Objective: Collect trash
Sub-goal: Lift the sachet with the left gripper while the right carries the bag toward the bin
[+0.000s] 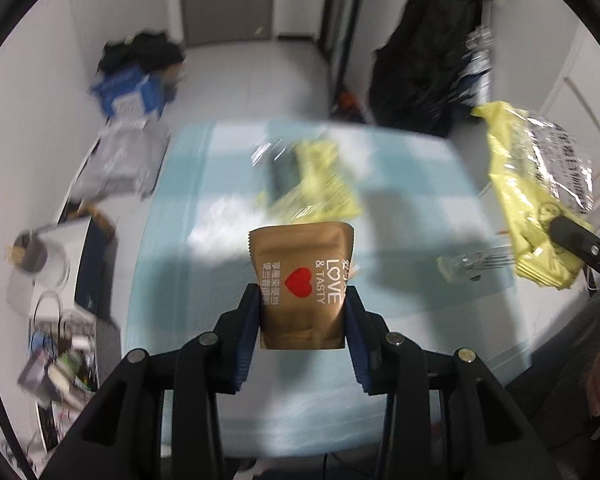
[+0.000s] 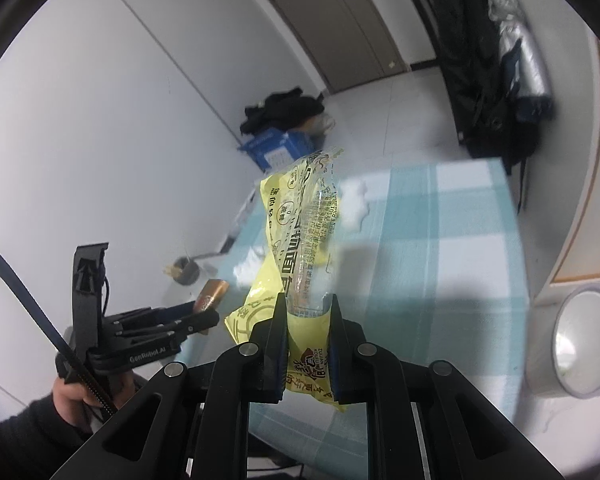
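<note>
A brown snack pouch [image 1: 303, 288], printed with a red heart and the words "LOVE & TASTY", is clamped between the blue-padded fingers [image 1: 246, 340] of the left tongs [image 1: 302, 308]. The pouch is held upright and lifted clear of the table [image 1: 412, 280], which is covered by a light blue checked cloth.

A yellow and clear plastic wrapper [image 2: 300, 248] is pinched in the right tongs [image 2: 307, 312], its crumpled length standing up above the fingertips and its lower end hanging between the fingers. In the left wrist view the same wrapper [image 1: 540, 200] is seen raised at the right edge of the table, gripped by the dark finger of the right tongs.

A second yellow wrapper [image 1: 316, 180] is left lying on the cloth near the middle of the table, blurred by motion. A small clear scrap [image 1: 476, 262] is seen on the cloth near the right edge. White crumpled tissue [image 2: 354, 200] lies on the cloth farther back.

In the right wrist view the left tongs [image 2: 204, 312] are seen at the left, held in a hand [image 2: 80, 396]. A roll of tape [image 2: 584, 340] rests on the white surface at the right. A blue box [image 1: 128, 92] and dark clothing [image 1: 144, 56] are seen on the floor by the wall, and a black bag [image 1: 424, 56] hangs beyond the table.
</note>
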